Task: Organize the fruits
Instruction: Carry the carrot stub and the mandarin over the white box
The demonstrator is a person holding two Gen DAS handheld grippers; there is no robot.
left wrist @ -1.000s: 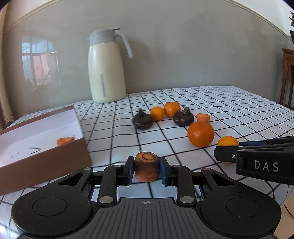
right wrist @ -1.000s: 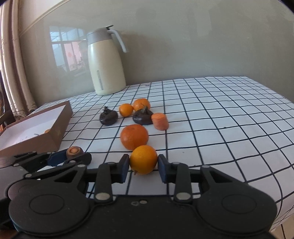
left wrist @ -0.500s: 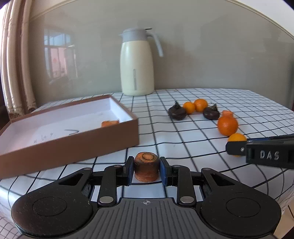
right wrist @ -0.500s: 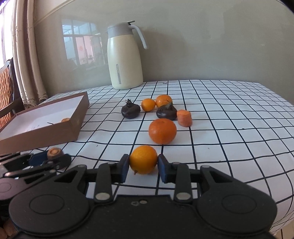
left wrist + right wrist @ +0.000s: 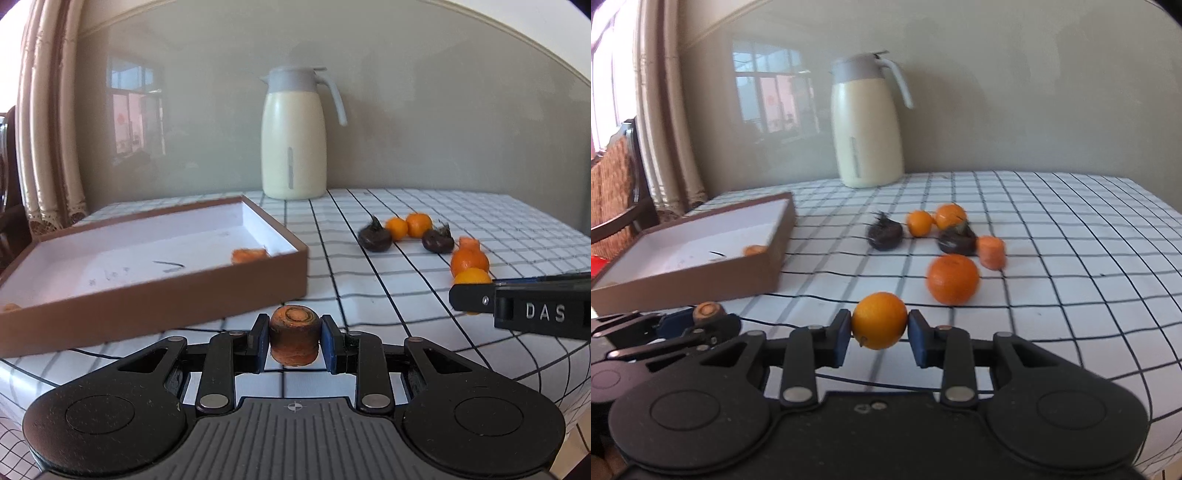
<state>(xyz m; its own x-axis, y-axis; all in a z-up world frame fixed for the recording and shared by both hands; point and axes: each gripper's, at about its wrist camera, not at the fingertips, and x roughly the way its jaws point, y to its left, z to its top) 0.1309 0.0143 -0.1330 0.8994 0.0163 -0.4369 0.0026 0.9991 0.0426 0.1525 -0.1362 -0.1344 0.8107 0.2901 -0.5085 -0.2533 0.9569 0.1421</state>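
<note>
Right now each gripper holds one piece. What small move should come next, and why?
Probably carry the left gripper forward over the brown box wall. It is shut on the carrot chunk, the box lies just ahead, and one carrot piece already lies inside.

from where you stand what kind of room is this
Probably a home dining room: a table in a checked cloth, a cream thermal jug against the wall, a wooden chair by curtains, and window reflections on the glossy wall.
</note>
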